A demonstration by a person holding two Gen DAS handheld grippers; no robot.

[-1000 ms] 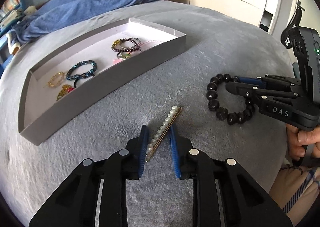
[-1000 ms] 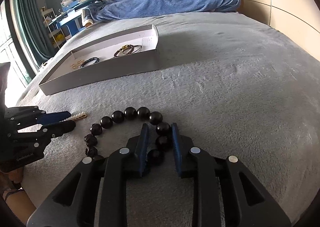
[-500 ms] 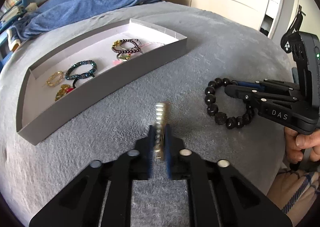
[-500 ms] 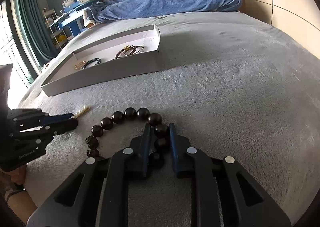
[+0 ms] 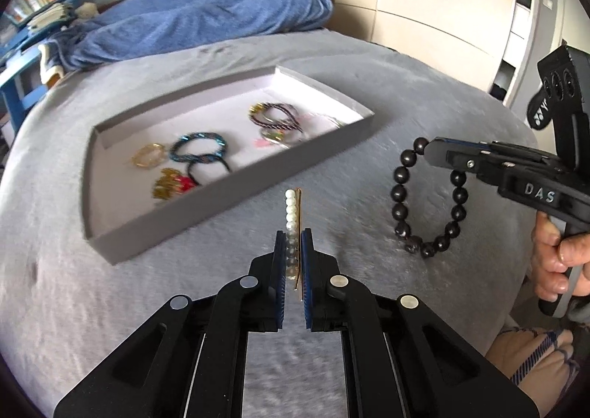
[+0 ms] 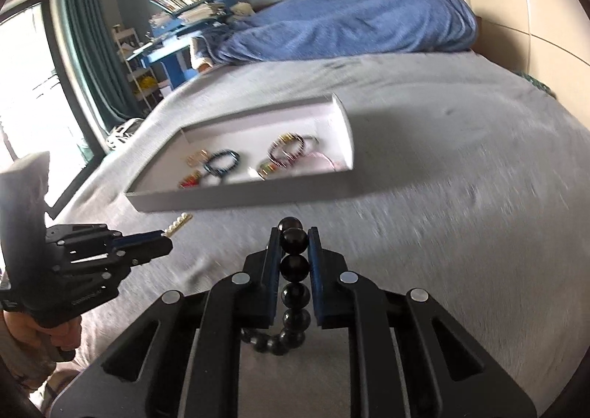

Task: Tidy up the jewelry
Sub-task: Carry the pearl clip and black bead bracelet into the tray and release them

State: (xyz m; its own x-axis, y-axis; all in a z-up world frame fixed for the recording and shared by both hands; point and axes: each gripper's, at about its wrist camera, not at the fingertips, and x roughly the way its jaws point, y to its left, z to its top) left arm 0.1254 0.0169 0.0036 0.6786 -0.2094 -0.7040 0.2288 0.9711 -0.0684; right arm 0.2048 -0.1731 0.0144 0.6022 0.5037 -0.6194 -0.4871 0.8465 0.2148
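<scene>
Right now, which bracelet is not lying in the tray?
The black bead bracelet: it hangs from the right gripper, while the other bracelets lie inside the grey tray.

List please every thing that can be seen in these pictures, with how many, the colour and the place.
pearl hair clip: one, white and gold, held in the left gripper
bead bracelet: one, black, hanging from the right gripper
tray: one, grey outside and white inside, on the bed, holding jewelry
bracelets and rings in tray: several, blue, gold, red, purple
bed cover: one, grey
blanket: one, blue, at the far end of the bed
curtain: one, dark green, by the window
left gripper: one, black with blue pads, shut
right gripper: one, black, shut
hand: on the right gripper's handle
</scene>
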